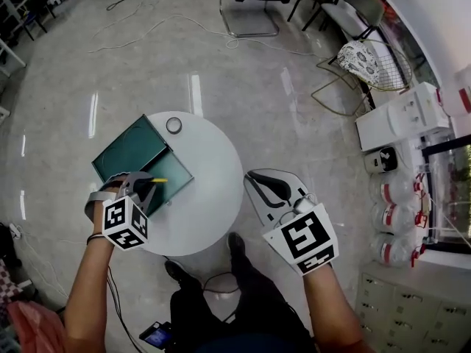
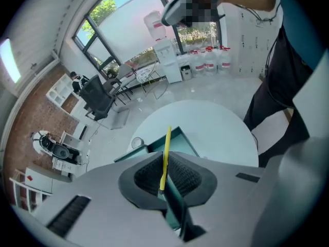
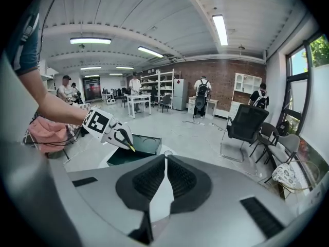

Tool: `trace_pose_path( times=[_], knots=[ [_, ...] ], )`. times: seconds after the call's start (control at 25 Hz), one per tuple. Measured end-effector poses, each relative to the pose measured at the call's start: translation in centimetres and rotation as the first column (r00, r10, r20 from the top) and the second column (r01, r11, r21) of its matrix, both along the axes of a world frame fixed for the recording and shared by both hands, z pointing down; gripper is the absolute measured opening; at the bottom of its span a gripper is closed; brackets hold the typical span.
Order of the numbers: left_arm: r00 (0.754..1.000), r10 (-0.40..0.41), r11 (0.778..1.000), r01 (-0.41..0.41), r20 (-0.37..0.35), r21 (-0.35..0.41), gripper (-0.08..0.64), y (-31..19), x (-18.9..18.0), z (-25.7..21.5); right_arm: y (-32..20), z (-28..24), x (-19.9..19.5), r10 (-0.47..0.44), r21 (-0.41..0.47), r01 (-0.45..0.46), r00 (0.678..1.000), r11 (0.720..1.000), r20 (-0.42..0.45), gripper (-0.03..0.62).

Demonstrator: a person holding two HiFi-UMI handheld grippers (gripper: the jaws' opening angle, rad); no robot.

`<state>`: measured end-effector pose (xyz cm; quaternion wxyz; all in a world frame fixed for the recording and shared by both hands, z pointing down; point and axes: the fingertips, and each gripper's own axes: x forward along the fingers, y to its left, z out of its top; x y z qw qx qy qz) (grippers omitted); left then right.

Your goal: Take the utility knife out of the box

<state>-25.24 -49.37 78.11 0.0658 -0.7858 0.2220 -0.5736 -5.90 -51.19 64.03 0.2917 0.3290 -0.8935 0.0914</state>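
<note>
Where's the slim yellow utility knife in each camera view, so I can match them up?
Head view: the slim yellow utility knife is lower left, in the left gripper, over the dark green open box.
Left gripper view: the knife stands centre, between the closed jaws.
Right gripper view: its tip shows left of centre.
Shared landmark: the box.

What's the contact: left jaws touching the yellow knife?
Touching. Left gripper view: the left gripper has its jaws pinched on the yellow knife.
</note>
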Motion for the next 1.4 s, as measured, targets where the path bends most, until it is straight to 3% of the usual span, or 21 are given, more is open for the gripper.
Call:
trace_pose_path(
  times=[0.28, 0.48, 0.64, 0.92, 1.24, 1.4],
  knots=[
    [0.977, -0.123, 0.987, 0.139, -0.171, 0.083, 0.044, 2.4, -1.9, -10.1, 2.3, -5.8, -2.9, -0.041, 0.057, 0.04, 0.999, 0.998, 0.01, 0.04],
    [0.937, -0.187, 0.964, 0.233, -0.294, 0.13, 0.044, 4.5, -2.7, -17.7, 4.3, -10.4, -3.9, -0.068, 0.104, 0.066, 0.998, 0.992, 0.015, 0.04],
    [0.911, -0.215, 0.943, 0.287, -0.351, 0.167, 0.044, 6.6, -3.9, -22.4, 5.9, -13.9, -5.1, -0.104, 0.159, 0.097, 0.994, 0.983, 0.037, 0.04],
    [0.843, -0.264, 0.901, 0.388, -0.468, 0.192, 0.044, 9.9, -6.3, -29.9, 8.4, -20.1, -7.9, -0.15, 0.211, 0.131, 0.986, 0.969, 0.075, 0.038],
    [0.772, -0.294, 0.834, 0.496, -0.564, 0.244, 0.044, 14.2, -9.5, -38.2, 12.0, -27.6, -12.9, -0.326, 0.368, 0.276, 0.942, 0.888, 0.079, 0.038],
    [0.715, -0.288, 0.795, 0.549, -0.637, 0.257, 0.044, 16.7, -11.1, -41.6, 14.6, -30.2, -15.5, -0.395, 0.421, 0.33, 0.916, 0.844, 0.072, 0.038]
  ],
)
